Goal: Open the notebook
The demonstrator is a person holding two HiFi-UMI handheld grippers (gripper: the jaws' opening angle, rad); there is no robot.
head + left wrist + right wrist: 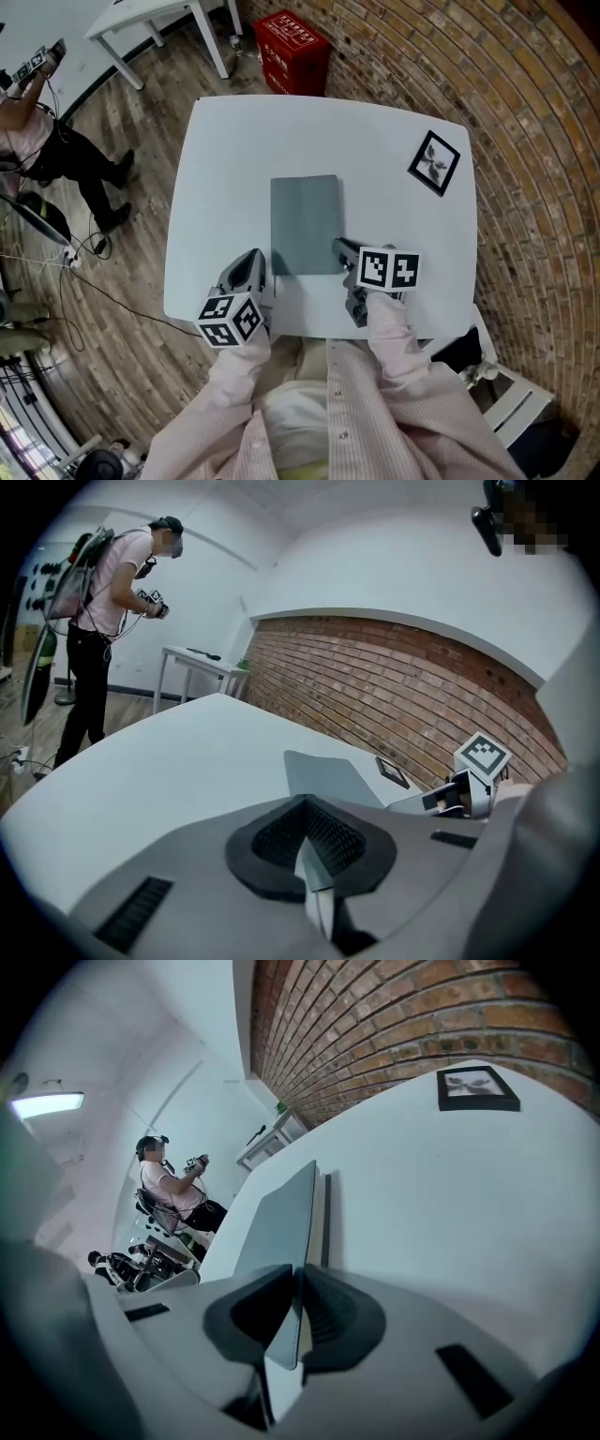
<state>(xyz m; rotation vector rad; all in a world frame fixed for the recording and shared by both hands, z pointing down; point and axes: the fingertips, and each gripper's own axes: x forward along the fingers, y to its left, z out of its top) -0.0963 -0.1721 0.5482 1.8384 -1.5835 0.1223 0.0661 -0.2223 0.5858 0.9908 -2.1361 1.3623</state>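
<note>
As I look down from the head view, the notebook (305,223) lies flat near the middle of the table (234,169). It is a thin grey rectangle with a matte cover, its long sides running away from me. Smooth white tabletop surrounds it on every side. Beyond the notebook's far right corner, well apart, sits a small square frame (434,161) with a black border, turned on its corner. A rough red brick wall (525,187) runs past on that same side of the notebook.

The right gripper (295,1299) is at the notebook's near right corner. In the right gripper view I see its ribbed black pads (333,1312) clamped on the cover's thin edge, a pale grey sheet passing between them. Beside that sheet a white page block and a dark lower cover show, so the cover looks slightly lifted there, though I can't be sure.

The left gripper (309,841) sits just beside the notebook's near left corner, its dark ridged fingers pressed together. The notebook lies ahead of its tips, apart from them.
</note>
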